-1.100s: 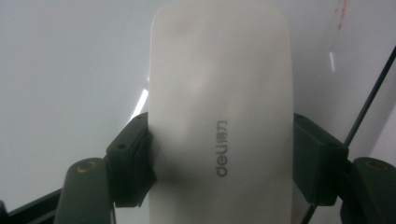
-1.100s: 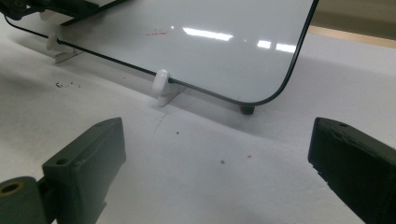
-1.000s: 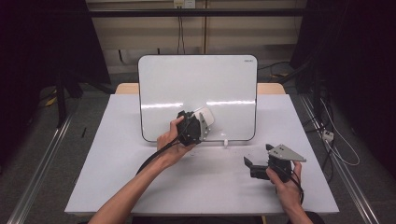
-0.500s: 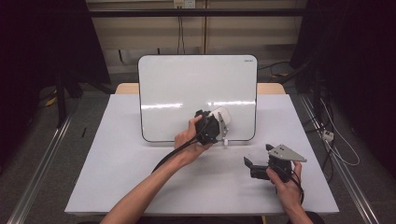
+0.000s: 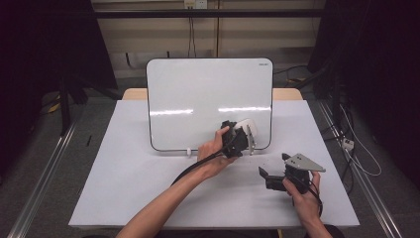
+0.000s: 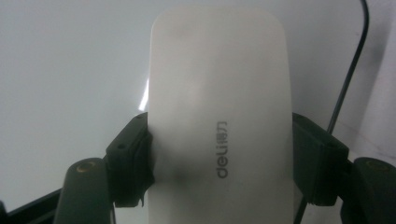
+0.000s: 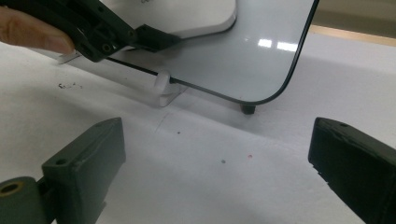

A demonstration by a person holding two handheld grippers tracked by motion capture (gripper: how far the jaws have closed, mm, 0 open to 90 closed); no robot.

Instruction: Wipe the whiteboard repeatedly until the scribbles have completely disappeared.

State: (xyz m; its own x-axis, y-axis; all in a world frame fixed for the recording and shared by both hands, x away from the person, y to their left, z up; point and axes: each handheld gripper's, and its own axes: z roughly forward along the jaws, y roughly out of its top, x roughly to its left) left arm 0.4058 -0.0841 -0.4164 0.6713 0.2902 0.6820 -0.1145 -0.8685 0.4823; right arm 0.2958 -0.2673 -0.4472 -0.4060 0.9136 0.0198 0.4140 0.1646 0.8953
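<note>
A white eraser [image 6: 219, 121] is clamped between the fingers of the left gripper [image 5: 241, 138] and pressed against the lower right of an upright whiteboard [image 5: 198, 94]. The right gripper [image 5: 277, 174] is held low over the white worktop [image 5: 124, 173], well apart, its fingers [image 7: 86, 163] spread wide with nothing between them.

Counting one upright white rectangular whiteboard with a thin black rim [image 5: 198, 99]; one white oblong plastic eraser [image 6: 219, 93]; two black two-jaw tools, the left tool [image 5: 242, 140] and the right tool [image 5: 270, 177]; two small white plastic clips [image 7: 164, 86] showing under the board's lower edge; one white-topped worktop [image 5: 124, 188] carrying everything.
</note>
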